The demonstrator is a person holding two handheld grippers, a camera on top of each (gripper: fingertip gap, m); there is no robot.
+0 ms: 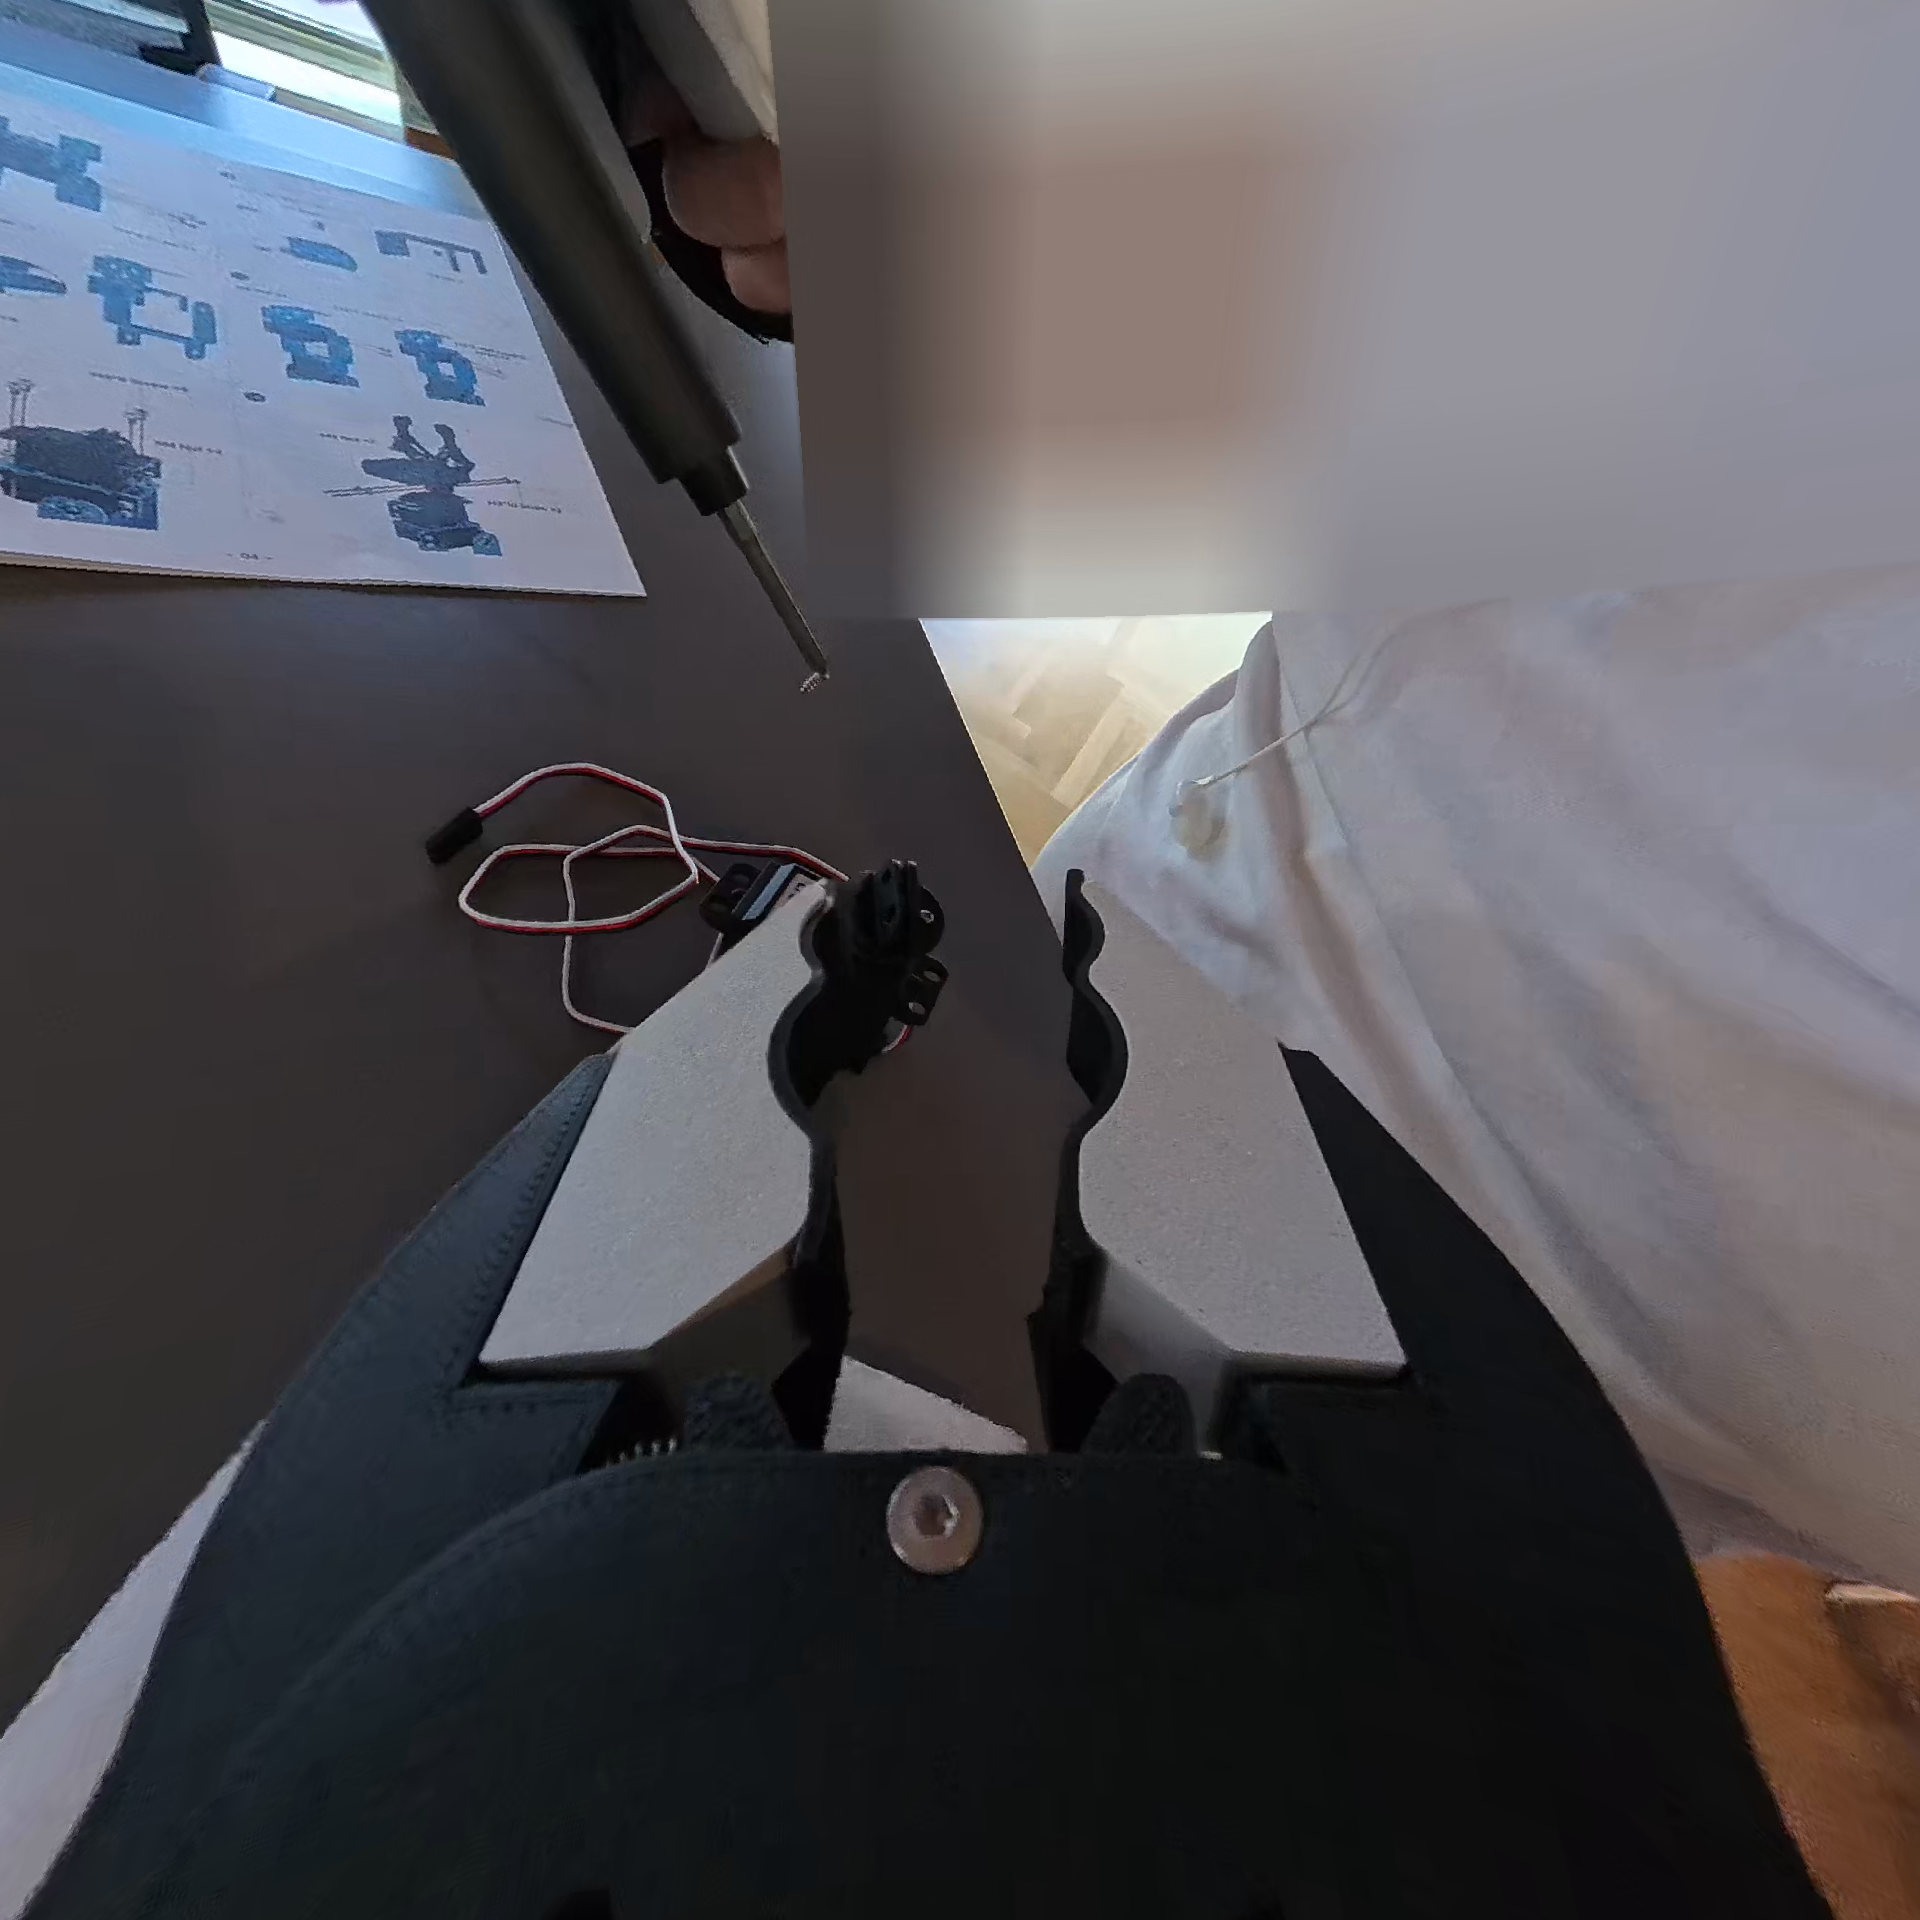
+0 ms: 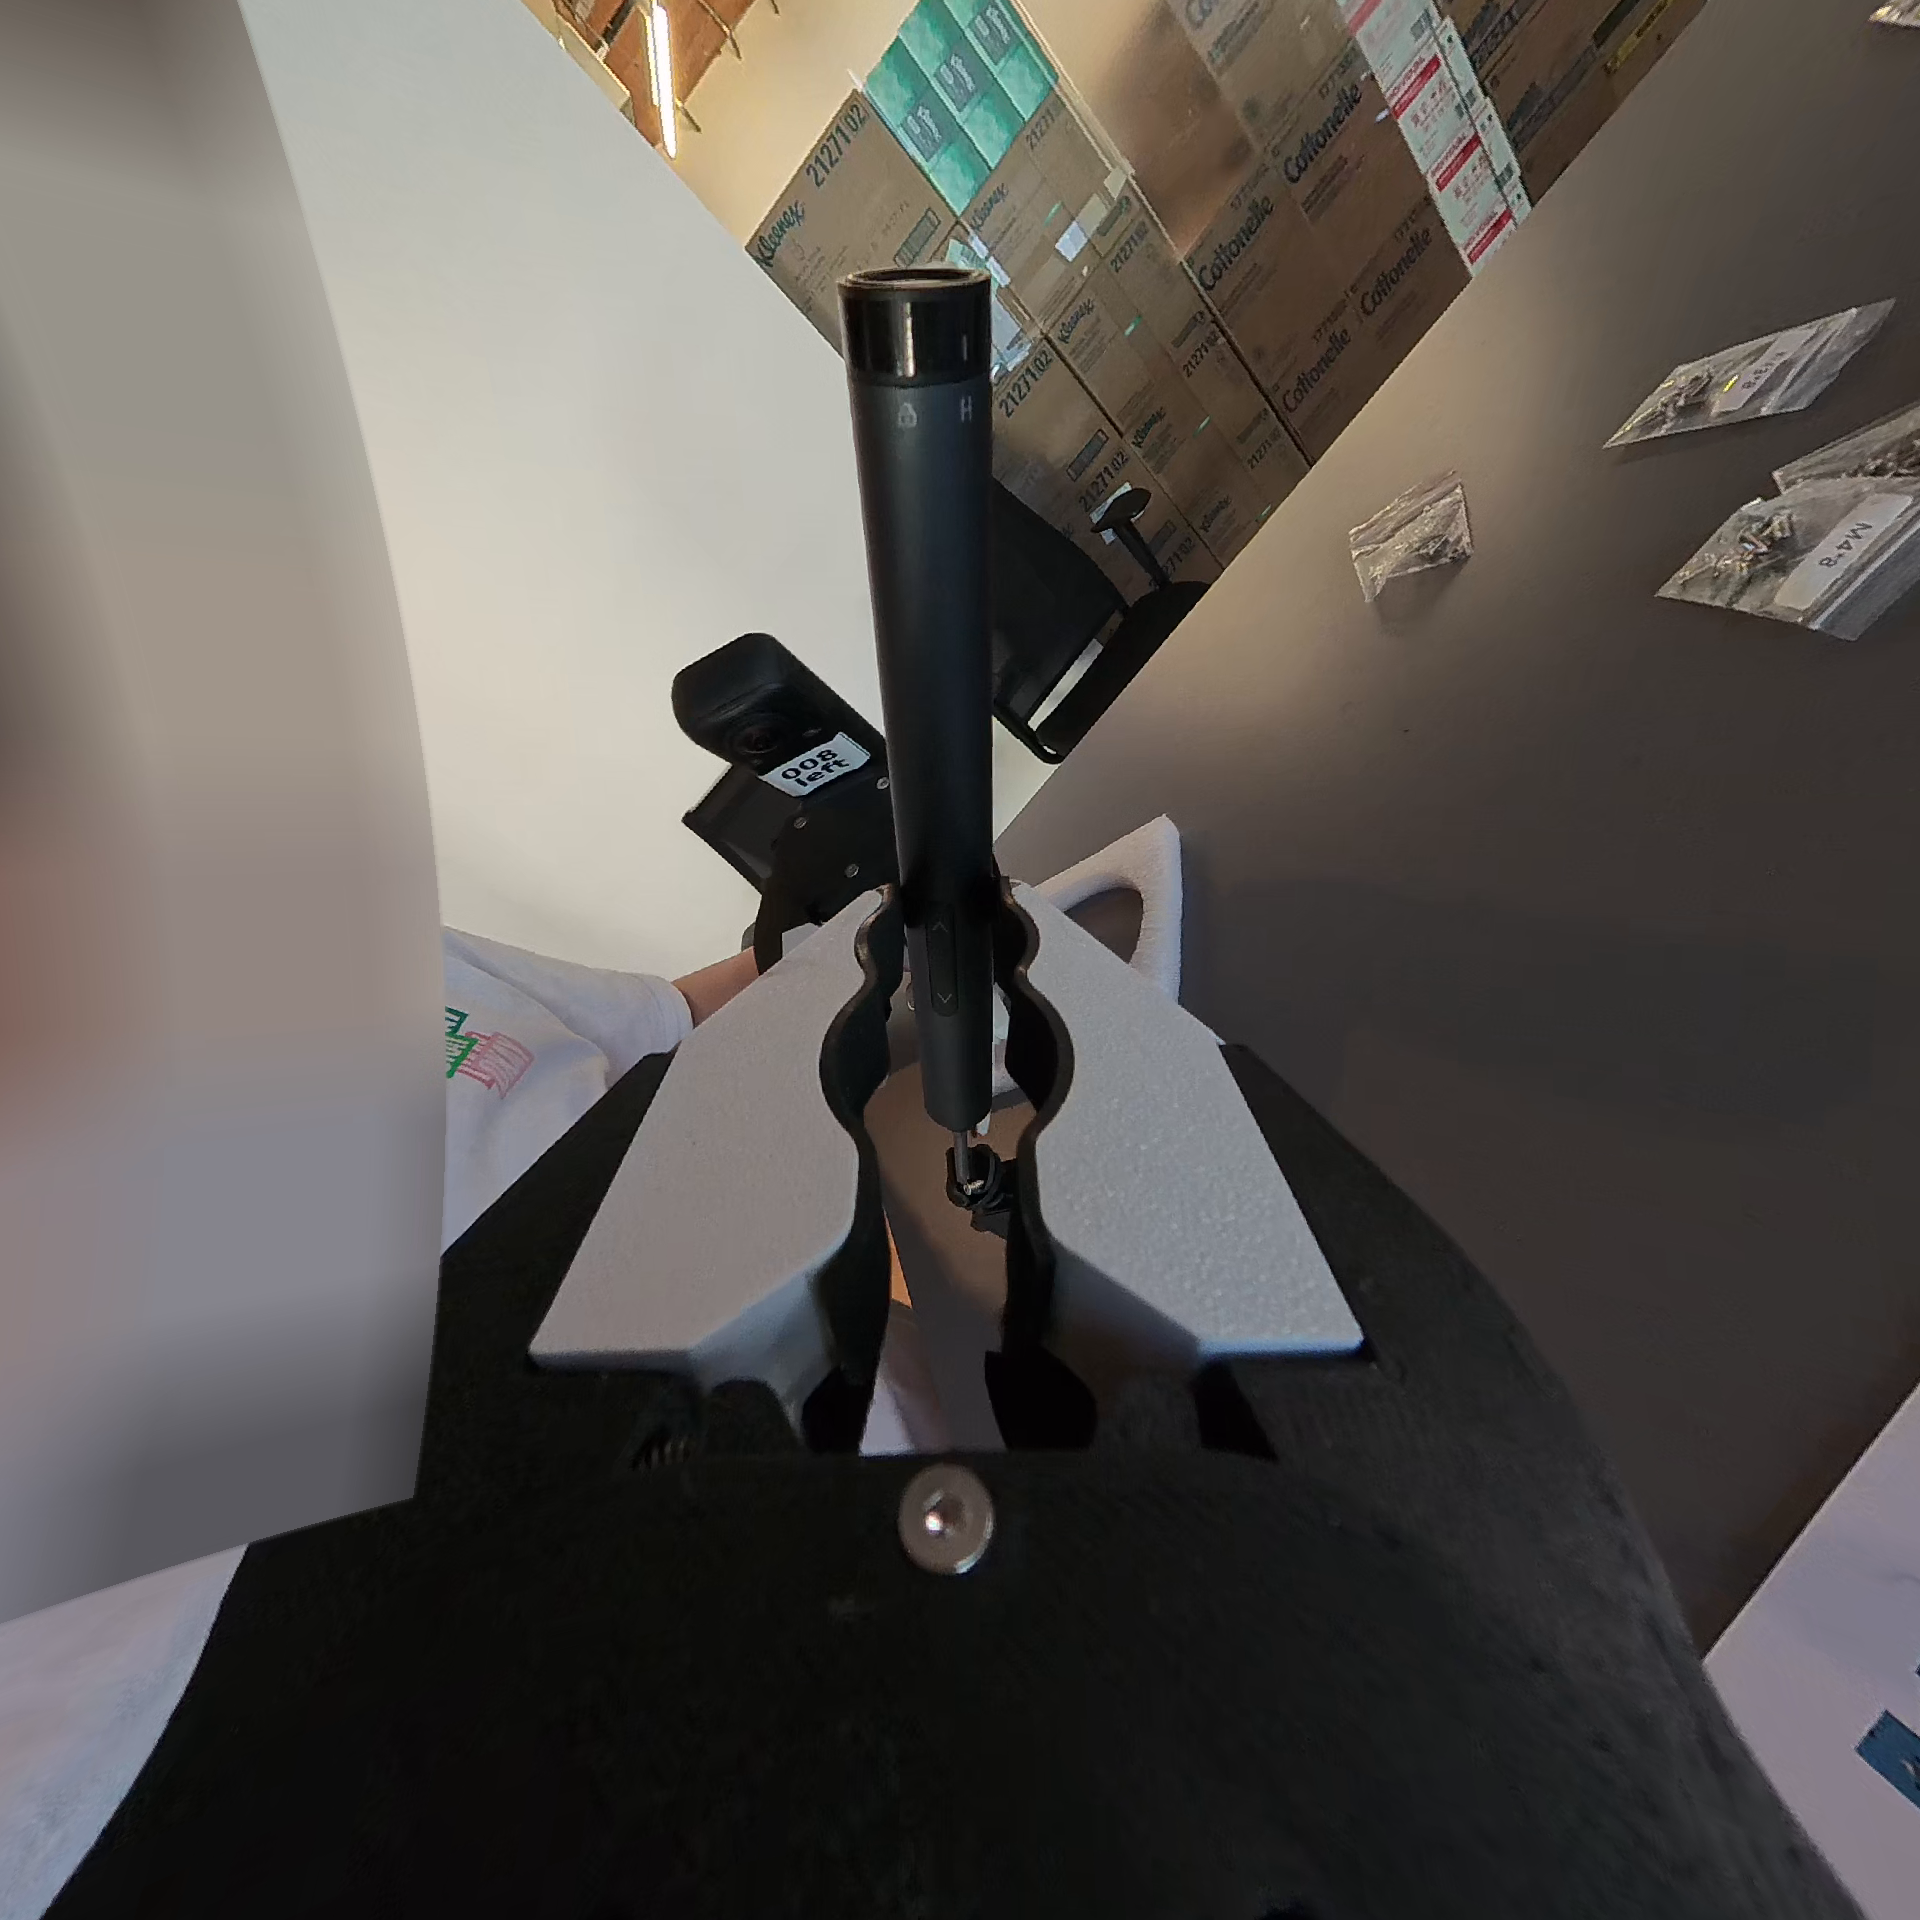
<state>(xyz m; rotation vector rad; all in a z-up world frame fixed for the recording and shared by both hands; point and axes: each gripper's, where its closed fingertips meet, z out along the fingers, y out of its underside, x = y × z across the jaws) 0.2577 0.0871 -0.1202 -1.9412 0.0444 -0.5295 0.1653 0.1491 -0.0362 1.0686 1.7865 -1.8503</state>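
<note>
My left gripper (image 1: 954,904) is open, its jaws wide apart above the dark table (image 1: 260,1039) near its edge. A small black plastic part (image 1: 883,935) sits at the tip of the left finger, next to a small servo (image 1: 753,894) with a looped red, white and black cable (image 1: 582,883). My right gripper (image 2: 940,920) is shut on a dark grey electric screwdriver (image 2: 914,582). In the left wrist view the screwdriver (image 1: 582,260) slants down from the top, with a tiny screw (image 1: 814,681) at its tip above the table.
A printed sheet with blue drawings (image 1: 260,343) lies at the table's far left. Several clear bags of screws (image 2: 1766,520) lie on the table. Stacked cardboard boxes (image 2: 1143,291) and an office chair (image 2: 1081,623) stand behind. A person in a white shirt (image 1: 1507,987) is beside the table edge.
</note>
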